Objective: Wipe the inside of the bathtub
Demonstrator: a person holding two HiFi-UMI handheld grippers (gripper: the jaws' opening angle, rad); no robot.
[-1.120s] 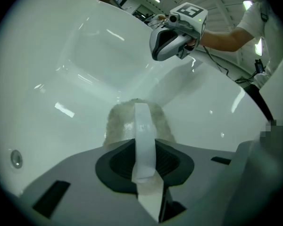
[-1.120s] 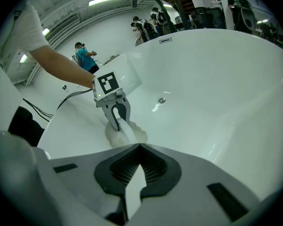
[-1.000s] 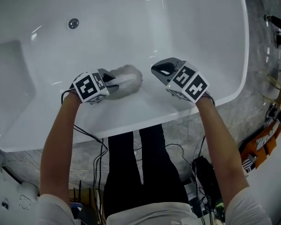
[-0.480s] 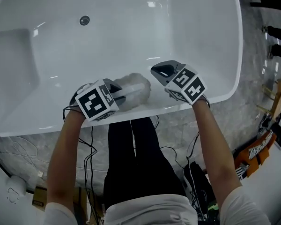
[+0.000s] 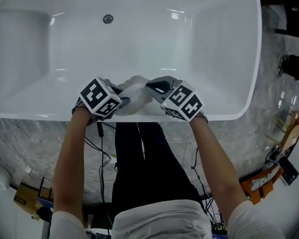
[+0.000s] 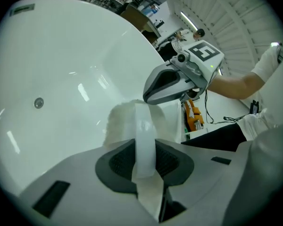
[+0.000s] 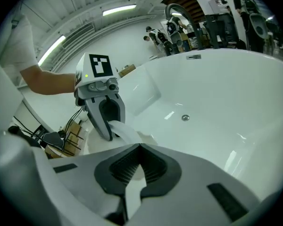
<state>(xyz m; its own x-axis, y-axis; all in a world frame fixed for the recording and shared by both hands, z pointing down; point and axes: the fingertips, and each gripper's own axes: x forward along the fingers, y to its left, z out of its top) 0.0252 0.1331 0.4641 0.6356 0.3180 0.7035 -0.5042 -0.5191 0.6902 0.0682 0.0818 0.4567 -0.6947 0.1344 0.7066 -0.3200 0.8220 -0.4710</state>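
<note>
In the head view I have the left gripper (image 5: 123, 100) and right gripper (image 5: 157, 86) low on the tub's (image 5: 239, 108) near inner wall. The cloth (image 5: 137, 91) is bunched between them, I judge so that it bears on the surface to be wiped.

In the left gripper view its fingers are clenched on the cloth's strap, and the fluffy bulk lies just beyond the tips.

In the right gripper view the fingers are clenched together. The cloth lies just beyond them, to the left.
</note>
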